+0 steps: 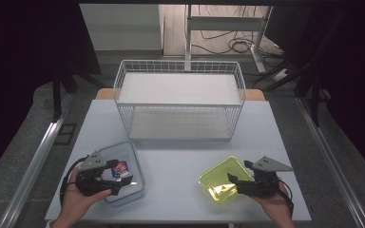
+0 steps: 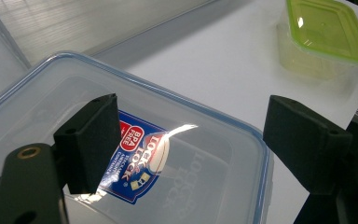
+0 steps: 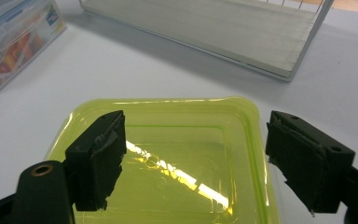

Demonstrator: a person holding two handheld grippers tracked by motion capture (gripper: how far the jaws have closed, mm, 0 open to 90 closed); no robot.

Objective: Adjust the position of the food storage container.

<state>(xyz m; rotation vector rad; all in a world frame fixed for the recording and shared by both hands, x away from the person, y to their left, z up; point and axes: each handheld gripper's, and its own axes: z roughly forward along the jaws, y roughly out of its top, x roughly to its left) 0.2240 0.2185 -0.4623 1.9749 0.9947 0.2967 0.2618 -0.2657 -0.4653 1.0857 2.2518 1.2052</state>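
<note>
L gripper (image 1: pixel 120 182) sits over the near-left clear box w/ blue-rimmed lid (image 1: pixel 123 171), fingers (image 2: pixel 91 140) apart, hovering just above the lid, nothing clamped. In the left gripper view one finger is over the red/blue brand sticker (image 2: pixel 135 161) on the lid, the other is out past the lid's edge over the table (image 1: pixel 180 156). Can't tell if the fingers touch the lid.

R gripper (image 1: pixel 235 183) is at the near-right box w/ the yellow-green lid (image 1: pixel 223 178), fingers (image 3: pixel 98 158) wide apart, straddling the near part of the lid from above, not clamped on anything. Glare stripe across the lid centre. Contact w/ lid: can't tell.

The two boxes are well apart, both on the table's near half. White wire 2-tier rack (image 1: pixel 179 99) stands at the far middle of the table, both shelves bare. In the right gripper view the clear box shows colourful contents through its side wall, too blurry to ID.
</note>
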